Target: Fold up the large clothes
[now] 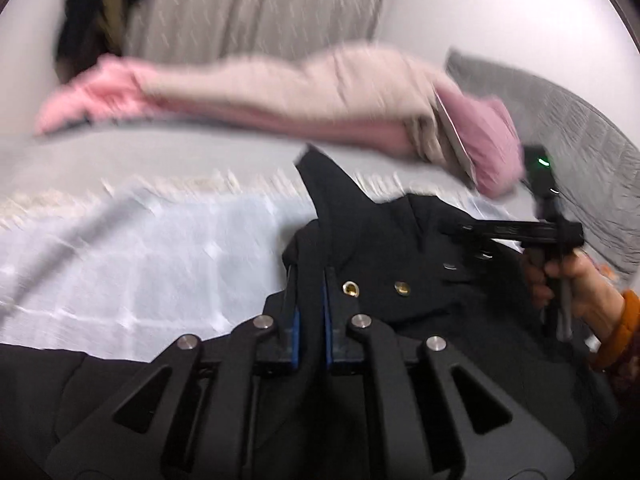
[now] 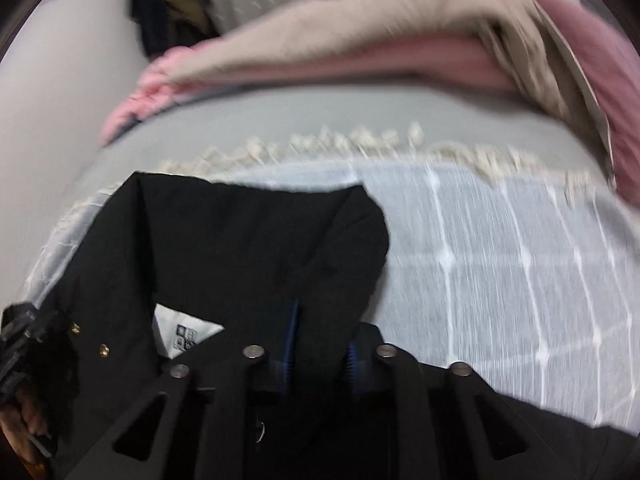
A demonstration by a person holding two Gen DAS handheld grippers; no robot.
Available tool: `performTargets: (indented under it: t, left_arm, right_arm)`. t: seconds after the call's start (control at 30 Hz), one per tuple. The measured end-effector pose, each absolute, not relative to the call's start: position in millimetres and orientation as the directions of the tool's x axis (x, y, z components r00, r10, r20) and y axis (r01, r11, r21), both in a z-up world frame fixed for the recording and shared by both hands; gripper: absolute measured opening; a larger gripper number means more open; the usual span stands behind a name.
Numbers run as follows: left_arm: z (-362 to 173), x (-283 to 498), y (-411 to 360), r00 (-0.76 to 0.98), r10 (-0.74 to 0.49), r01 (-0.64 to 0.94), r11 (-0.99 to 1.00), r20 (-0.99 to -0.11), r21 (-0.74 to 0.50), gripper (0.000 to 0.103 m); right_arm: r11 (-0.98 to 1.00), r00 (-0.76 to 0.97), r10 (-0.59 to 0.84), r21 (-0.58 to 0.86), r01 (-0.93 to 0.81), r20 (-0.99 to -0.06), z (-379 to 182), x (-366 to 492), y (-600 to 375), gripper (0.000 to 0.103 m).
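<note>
A black jacket [image 1: 400, 256] with brass snaps lies on a pale checked cloth [image 1: 140, 264]. My left gripper [image 1: 311, 280] is shut on a fold of the jacket near its collar. The right gripper [image 1: 516, 230] shows at the right of the left wrist view, held in a hand. In the right wrist view the jacket [image 2: 240, 248] shows its white neck label [image 2: 182, 332], and my right gripper [image 2: 320, 328] is shut on jacket fabric beside the collar. Both views are motion-blurred.
A stack of folded pink and beige clothes [image 1: 280, 92] lies behind on the grey bed; it also shows in the right wrist view [image 2: 380, 36]. A grey pillow [image 1: 580, 140] is at the right. A dark bundle [image 1: 100, 12] sits at the back left.
</note>
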State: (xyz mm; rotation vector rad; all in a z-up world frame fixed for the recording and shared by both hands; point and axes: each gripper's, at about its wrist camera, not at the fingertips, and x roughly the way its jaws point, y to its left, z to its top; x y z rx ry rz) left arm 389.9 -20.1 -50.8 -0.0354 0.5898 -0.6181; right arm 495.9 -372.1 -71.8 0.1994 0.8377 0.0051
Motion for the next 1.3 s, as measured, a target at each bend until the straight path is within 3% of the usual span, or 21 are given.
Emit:
performTargets:
  t: [0.07, 0.13, 0.17, 0.2, 0.23, 0.3, 0.43, 0.6, 0.7, 0.8, 0.93, 1.0, 1.17, 1.3]
  left_arm:
    - [-71, 408, -28, 0.623, -0.493, 0.489, 0.851, -0.607, -0.19, 0.015]
    - [-94, 431, -37, 0.544, -0.429, 0.434, 0.879, -0.721, -0.195, 0.023]
    - [-93, 433, -33, 0.541, -0.446, 0.426, 0.876, -0.713, -0.224, 0.024]
    - [-87, 432, -30, 0.555, -0.447, 0.419, 0.879, -0.701, -0.228, 0.032]
    - [-81, 428, -27, 0.58, -0.427, 0.406, 0.89, -0.693, -0.208, 0.047]
    - [-68, 416, -20, 0.612, -0.41, 0.4, 0.898, -0.676, -0.183, 0.065]
    - [-49, 396, -1, 0.577, -0.442, 0.4, 0.886, -0.687, -0.234, 0.068]
    - [-26, 361, 35, 0.518, -0.49, 0.364, 0.868, -0.701, -0.338, 0.07]
    - [-9, 345, 54, 0.522, -0.463, 0.343, 0.883, -0.716, -0.321, 0.073]
    - [9, 326, 81, 0.532, -0.394, 0.313, 0.914, -0.749, -0.259, 0.08]
    - [22, 292, 115, 0.51, -0.326, 0.297, 0.935, -0.796, -0.193, 0.083]
    - [22, 272, 124, 0.5, -0.284, 0.298, 0.944, -0.818, -0.145, 0.084]
    - [6, 235, 131, 0.501, -0.129, 0.328, 0.943, -0.856, 0.051, 0.085]
    - [-10, 223, 149, 0.478, 0.07, 0.209, 0.959, -0.876, 0.191, 0.085]
  right_arm:
    - [0.969, 0.729, 0.069, 0.219, 0.112, -0.681, -71, 490, -382, 0.01]
    - [0.966, 0.682, 0.011, 0.184, 0.181, -0.731, -87, 497, -387, 0.014]
    - [0.962, 0.654, 0.002, 0.181, 0.206, -0.756, -94, 498, -388, 0.018]
    - [0.957, 0.656, -0.01, 0.183, 0.225, -0.754, -95, 495, -388, 0.024]
    - [0.954, 0.663, -0.01, 0.191, 0.229, -0.749, -93, 493, -388, 0.032]
    - [0.954, 0.678, 0.01, 0.211, 0.214, -0.735, -81, 481, -389, 0.038]
    - [0.969, 0.708, 0.011, 0.182, 0.166, -0.706, -61, 451, -384, 0.038]
    - [0.974, 0.552, -0.112, 0.018, 0.224, -0.826, -105, 453, -383, 0.035]
    - [0.943, 0.546, -0.101, 0.095, 0.319, -0.832, -99, 451, -394, 0.035]
    - [0.921, 0.534, -0.118, 0.109, 0.375, -0.837, -78, 438, -392, 0.04]
    - [0.943, 0.561, -0.106, 0.095, 0.318, -0.821, -47, 387, -375, 0.062]
    - [0.959, 0.577, -0.112, 0.066, 0.277, -0.809, -33, 351, -364, 0.067]
    - [0.964, 0.596, -0.053, 0.116, 0.241, -0.801, -16, 278, -349, 0.071]
    - [0.968, 0.605, -0.003, 0.15, 0.202, -0.797, -10, 224, -334, 0.072]
